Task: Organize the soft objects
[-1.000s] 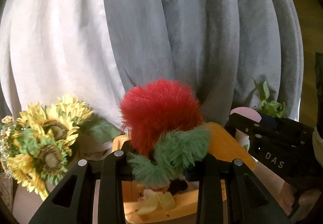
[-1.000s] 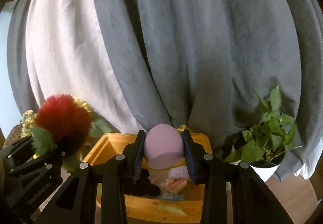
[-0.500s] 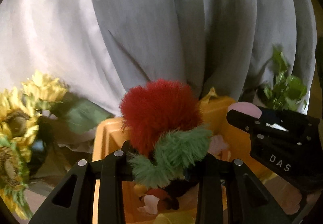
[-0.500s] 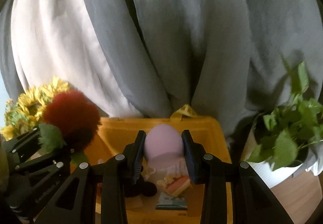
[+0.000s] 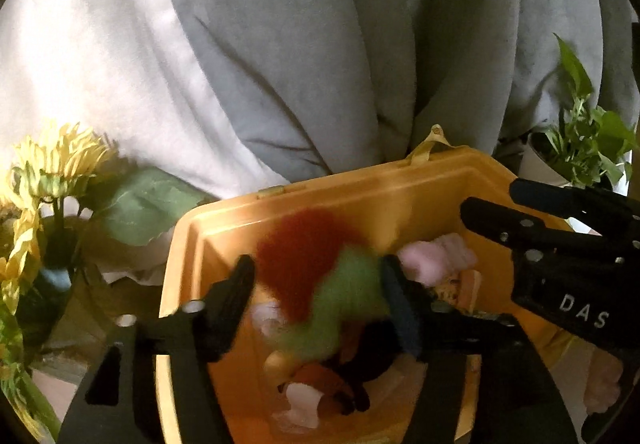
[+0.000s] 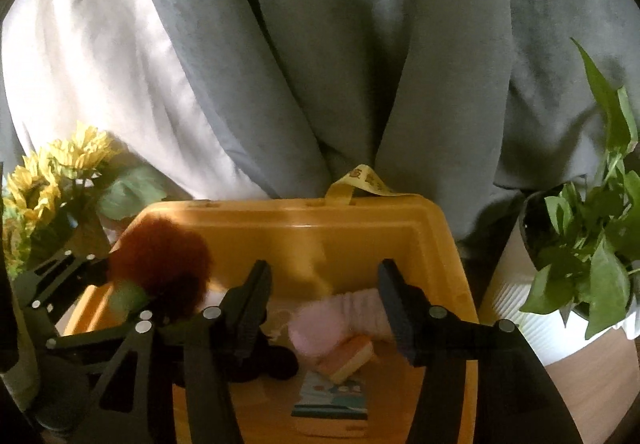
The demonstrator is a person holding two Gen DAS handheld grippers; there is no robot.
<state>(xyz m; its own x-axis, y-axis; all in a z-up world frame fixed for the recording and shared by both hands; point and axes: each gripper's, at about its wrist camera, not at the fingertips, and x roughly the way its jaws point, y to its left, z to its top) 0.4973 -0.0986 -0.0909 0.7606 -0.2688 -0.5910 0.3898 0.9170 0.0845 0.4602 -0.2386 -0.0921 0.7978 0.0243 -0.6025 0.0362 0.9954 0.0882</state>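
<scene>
A yellow plastic bin (image 5: 224, 212) (image 6: 360, 216) holds several soft toys. My left gripper (image 5: 320, 284) is open over the bin; a fluffy red and green plush (image 5: 308, 260) is blurred between its spread fingers, and I cannot tell whether they touch it. The plush also shows in the right wrist view (image 6: 160, 268). My right gripper (image 6: 324, 292) is open and empty above the bin. The pink plush (image 6: 320, 332) lies in the bin below it, on a pink and yellow sponge (image 6: 348, 358).
A sunflower bouquet (image 5: 44, 180) (image 6: 52, 180) stands left of the bin. A potted green plant (image 6: 588, 268) (image 5: 580, 148) in a white pot stands right of it. Grey and white curtains (image 6: 320, 64) hang close behind. Dark plush toys (image 6: 272, 360) lie in the bin.
Both grippers have tipped down over the bin and opened. The pink plush has dropped from the right gripper into the bin. The red and green plush is loose between the left fingers.
</scene>
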